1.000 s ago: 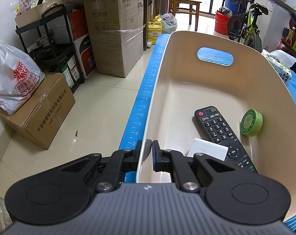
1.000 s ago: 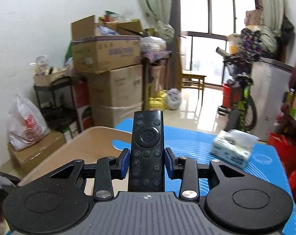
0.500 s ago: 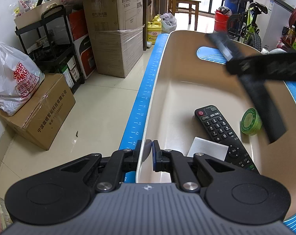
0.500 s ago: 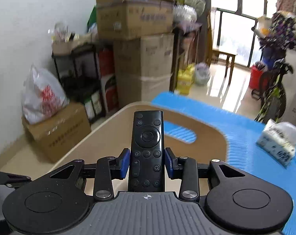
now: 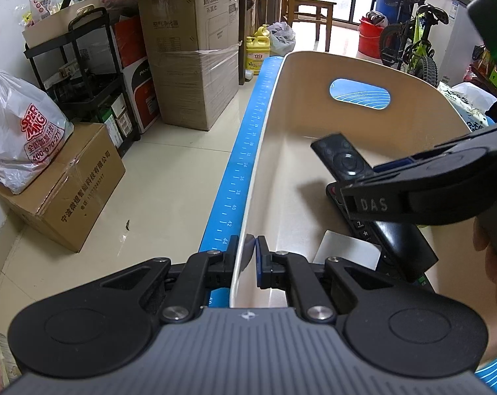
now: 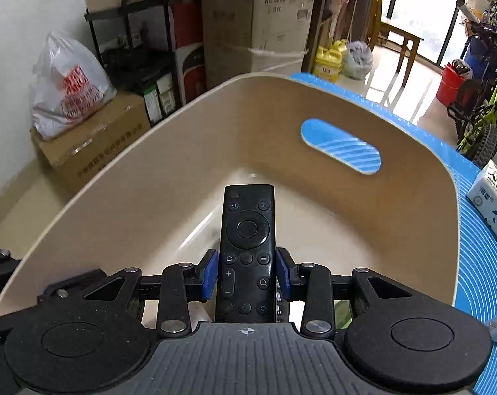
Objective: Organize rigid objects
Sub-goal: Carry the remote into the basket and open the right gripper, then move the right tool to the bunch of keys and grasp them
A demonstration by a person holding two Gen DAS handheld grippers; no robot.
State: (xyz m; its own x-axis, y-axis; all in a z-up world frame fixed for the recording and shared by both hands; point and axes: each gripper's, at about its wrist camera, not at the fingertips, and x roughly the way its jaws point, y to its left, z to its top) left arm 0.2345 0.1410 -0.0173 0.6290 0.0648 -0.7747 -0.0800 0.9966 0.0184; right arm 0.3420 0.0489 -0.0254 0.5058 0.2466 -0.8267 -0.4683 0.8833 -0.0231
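Right gripper [image 6: 247,275], clamping the slim black plastic remote [image 6: 246,253], has dropped inside the beige plastic tub [image 6: 169,151]; release comes next, while my left gripper [image 5: 247,256] pinches its near wall.

It was a room in a home, used for storing things. Big boxes [image 5: 189,56] were piled by the wall. Left of the boxes stood a black shelf [image 5: 84,75] and a shopping bag [image 5: 24,131]. Right of them were a chair [image 5: 309,10] and a bike [image 5: 413,46].
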